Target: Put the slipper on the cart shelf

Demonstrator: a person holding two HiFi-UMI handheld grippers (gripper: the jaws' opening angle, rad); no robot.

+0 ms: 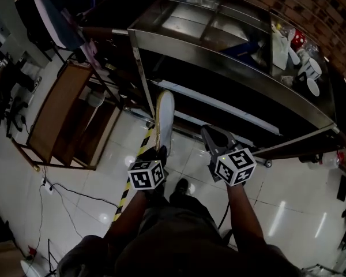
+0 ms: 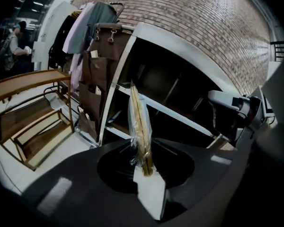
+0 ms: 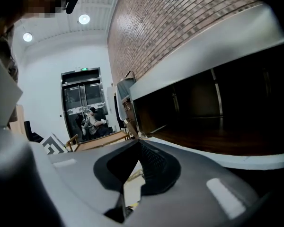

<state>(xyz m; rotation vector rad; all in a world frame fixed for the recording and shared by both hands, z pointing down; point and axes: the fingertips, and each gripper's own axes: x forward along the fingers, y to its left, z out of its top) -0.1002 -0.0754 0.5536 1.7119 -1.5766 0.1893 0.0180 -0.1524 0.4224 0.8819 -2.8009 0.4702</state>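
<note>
- Nearest, at the bottom of the head view: person's legs (image 1: 173,235) in dark trousers, with both forearms stretched forward.
- Next, on the left: left gripper (image 2: 143,163), marker cube on top. Grips the slipper (image 1: 165,117) by its near end, jaws clenched on it. Holds it edge-on, length pointing away toward the cart.
- Slipper itself: pale, long, wrapped in clear plastic. Hangs in the air above the floor (image 1: 288,195), far end just before the cart's lower frame, on no shelf yet.
- Just beside, on the right: right gripper (image 3: 138,144), marker cube on top. Jaw tips pressed together with nothing between them. Faces the cart's dark lower opening.
- Underneath: glossy white tiles, crossed by striped tape (image 1: 121,202) in yellow and black.
- Left of the grippers: wooden rack (image 1: 57,117), low and open-framed, standing on the floor.
- Ahead: cart (image 1: 219,56), steel, open-sided, with several tiers. Lower cart shelf (image 3: 217,137) dark and brownish in the right gripper view.
- By the cart's left post: hanging clothes (image 2: 87,25) and brown bag (image 2: 102,56).
- Farthest: brick wall (image 2: 194,18) behind the cart, then glazed door (image 3: 80,98) with a person (image 3: 91,121) before it.
</note>
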